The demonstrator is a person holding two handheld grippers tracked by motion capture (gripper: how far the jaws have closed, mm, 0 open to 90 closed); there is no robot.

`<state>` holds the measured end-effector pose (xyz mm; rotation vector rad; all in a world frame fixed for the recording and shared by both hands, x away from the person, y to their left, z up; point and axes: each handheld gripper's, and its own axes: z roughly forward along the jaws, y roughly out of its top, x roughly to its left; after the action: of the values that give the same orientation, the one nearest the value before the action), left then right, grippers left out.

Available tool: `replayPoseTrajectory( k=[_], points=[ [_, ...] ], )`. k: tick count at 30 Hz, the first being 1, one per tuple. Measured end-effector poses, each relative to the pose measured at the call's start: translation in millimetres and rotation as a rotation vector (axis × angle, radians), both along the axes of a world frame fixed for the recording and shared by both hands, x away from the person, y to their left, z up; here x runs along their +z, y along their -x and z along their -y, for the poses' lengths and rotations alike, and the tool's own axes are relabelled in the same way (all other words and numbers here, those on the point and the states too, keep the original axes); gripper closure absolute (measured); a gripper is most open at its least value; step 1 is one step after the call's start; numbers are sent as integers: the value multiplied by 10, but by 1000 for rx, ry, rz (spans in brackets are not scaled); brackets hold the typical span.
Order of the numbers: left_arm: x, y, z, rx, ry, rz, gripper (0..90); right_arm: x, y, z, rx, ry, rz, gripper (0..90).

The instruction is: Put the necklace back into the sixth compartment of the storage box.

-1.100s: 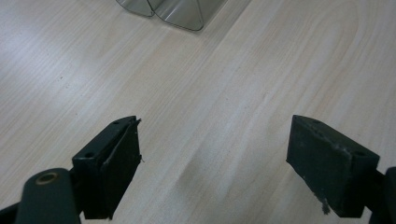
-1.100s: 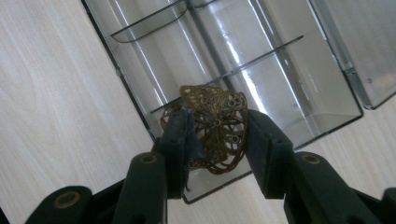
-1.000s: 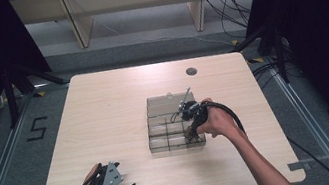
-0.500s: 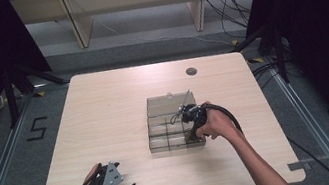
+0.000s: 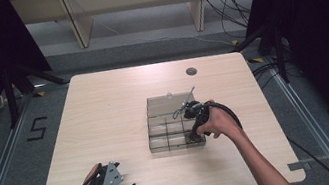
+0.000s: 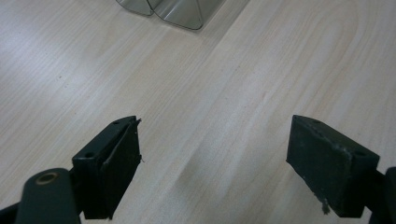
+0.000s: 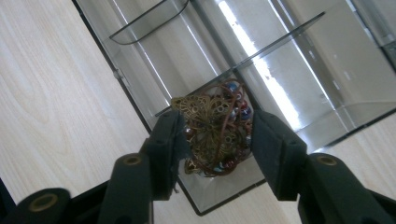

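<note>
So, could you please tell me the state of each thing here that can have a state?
Left gripper: open, jaws wide apart over bare table, holding nothing.
Right gripper: shut on the jewellery bundle, in a corner compartment.
Jewellery bundle: tangled brass filigree and beads, held between the jaws.
Clear organizer box: lid open; other visible compartments look empty.

High view overhead; gripper views close (tabletop (image 5: 105,112) shared).
</note>
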<state>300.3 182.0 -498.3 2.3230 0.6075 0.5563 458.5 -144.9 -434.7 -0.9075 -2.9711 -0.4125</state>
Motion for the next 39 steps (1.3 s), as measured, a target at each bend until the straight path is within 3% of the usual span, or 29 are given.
replayPoseTrajectory(
  k=[17,20,21,39],
  points=[
    [0,1,2,0,1,-1,170,199,36,104,-23,-41,88,486],
    [1,-1,1,1,0,1,170,220,47,119,-30,-43,93,473],
    [0,-1,-1,2,2,1,170,237,71,120,-51,-64,82,466],
    [-2,0,2,1,1,0,170,310,160,289,-76,-99,119,423]
  ],
)
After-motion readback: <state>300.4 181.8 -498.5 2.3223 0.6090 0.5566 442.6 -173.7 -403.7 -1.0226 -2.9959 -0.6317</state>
